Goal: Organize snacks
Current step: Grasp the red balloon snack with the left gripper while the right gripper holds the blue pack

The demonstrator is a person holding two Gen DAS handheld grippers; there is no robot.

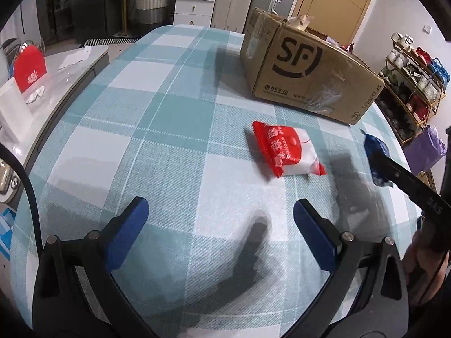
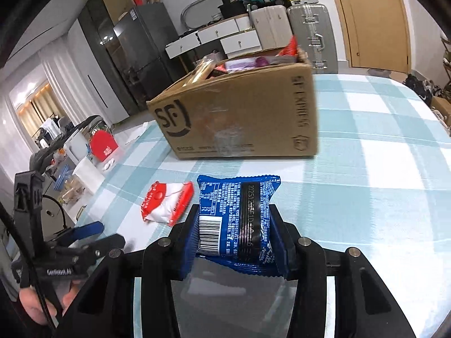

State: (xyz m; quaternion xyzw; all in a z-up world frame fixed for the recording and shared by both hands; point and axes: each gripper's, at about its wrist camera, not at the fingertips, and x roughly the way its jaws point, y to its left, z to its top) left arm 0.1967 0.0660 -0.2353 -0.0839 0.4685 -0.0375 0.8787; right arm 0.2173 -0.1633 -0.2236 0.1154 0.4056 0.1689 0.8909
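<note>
1. Two snack packets are out of the brown cardboard box on your checked blue-and-white counter.
2. Your right tongs grip the blue plastic snack packet.
3. Your left tongs stand wide and empty, near the red-and-white snack packet.

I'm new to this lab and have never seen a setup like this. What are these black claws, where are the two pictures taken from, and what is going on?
There is no robot: a person holds a two-finger gripper in each hand, each with a fisheye camera looking along its fingers. The left wrist view shows the left gripper open over a checked tablecloth, nothing between its blue pads. The right wrist view shows the right gripper shut on a blue snack packet. A red and white snack packet lies on the cloth. Behind it stands an open cardboard SF Express box already holding snacks.
</note>
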